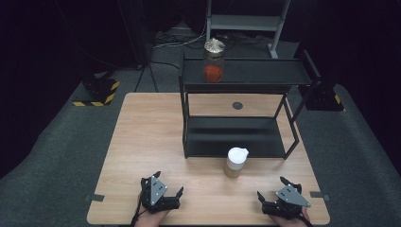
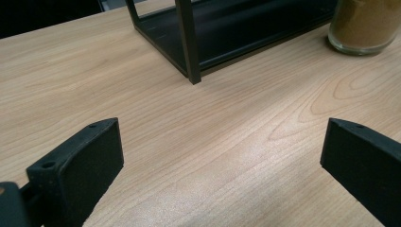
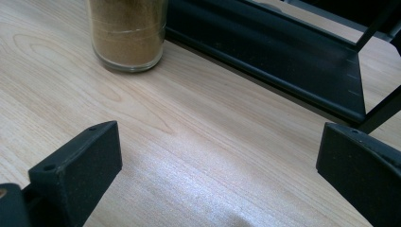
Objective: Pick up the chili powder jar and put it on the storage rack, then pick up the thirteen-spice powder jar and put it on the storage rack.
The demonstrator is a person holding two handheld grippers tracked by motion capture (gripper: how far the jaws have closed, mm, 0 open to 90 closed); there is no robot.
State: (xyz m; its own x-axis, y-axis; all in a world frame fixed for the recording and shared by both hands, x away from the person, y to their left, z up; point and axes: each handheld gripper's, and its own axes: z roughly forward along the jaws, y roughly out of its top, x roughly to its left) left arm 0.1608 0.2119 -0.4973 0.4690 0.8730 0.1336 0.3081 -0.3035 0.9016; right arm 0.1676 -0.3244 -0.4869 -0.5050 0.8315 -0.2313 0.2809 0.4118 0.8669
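Flanking one rack (image 1: 236, 78) and two jars (image 1: 235, 162) — two claws (image 1: 166, 188), both open.

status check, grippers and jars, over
Left gripper and right gripper open, empty, near table edge. Brown jar before rack; red jar on top shelf. Nothing between.

jar (image 1: 213, 60) on rack (image 1: 246, 78) top | canister (image 1: 235, 162) before rack, on table (image 1: 142, 142)

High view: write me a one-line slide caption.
Two open claws, left and right, rest near the table's front edge; brown-filled jar before black shelf, red-filled jar on top.
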